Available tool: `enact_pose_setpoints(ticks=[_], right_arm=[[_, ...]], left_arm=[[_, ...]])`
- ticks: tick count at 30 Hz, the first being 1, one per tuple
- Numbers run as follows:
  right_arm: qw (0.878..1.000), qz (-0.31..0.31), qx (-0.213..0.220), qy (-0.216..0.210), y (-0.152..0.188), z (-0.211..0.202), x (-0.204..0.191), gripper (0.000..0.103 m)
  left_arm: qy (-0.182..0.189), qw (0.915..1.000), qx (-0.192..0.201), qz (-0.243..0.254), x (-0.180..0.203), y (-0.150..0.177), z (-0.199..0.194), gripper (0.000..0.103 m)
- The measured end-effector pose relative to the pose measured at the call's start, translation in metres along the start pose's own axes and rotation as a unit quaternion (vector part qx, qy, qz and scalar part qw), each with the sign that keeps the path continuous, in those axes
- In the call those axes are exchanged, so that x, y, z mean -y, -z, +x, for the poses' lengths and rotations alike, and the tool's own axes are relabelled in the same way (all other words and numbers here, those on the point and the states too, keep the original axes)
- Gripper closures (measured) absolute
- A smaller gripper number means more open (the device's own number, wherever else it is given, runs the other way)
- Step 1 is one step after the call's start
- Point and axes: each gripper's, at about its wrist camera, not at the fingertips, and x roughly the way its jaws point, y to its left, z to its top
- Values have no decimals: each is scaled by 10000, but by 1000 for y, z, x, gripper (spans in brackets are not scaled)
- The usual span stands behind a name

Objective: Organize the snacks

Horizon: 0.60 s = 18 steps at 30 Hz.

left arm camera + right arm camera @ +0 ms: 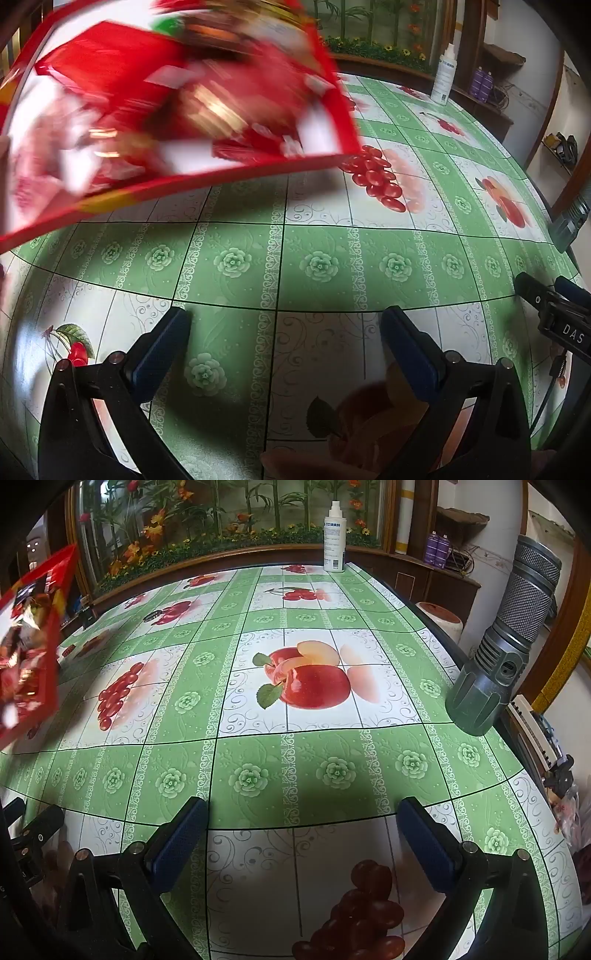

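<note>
Above the far left part of the green fruit-printed tablecloth (295,760), the blurred red snack bag (177,110) is not in our 2 spread, empty grippers (284,332) (303,827), so we could miss it or knock the dark grey flashlight (502,646).

The right gripper (301,834) is held over the table (258,760), its jaws spread wide with nothing between the blue pads (177,845). Ahead of it, a tablecloth printed with apples, grapes and cherries is seen. Far to its left, a blurred red snack bag (29,646) is seen above the table's edge. To its right, a grey flashlight (506,642) is seen tilted. Far ahead, a white spray bottle (334,539) stands upright.
</note>
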Motion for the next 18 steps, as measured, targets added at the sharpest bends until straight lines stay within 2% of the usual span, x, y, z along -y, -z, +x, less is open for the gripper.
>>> enact_pose_setpoints(ticks=[18], right_arm=[[10000, 0, 4, -1, 0, 0, 0, 0]], left_arm=[[9, 10000, -7, 15, -1, 0, -1, 0]])
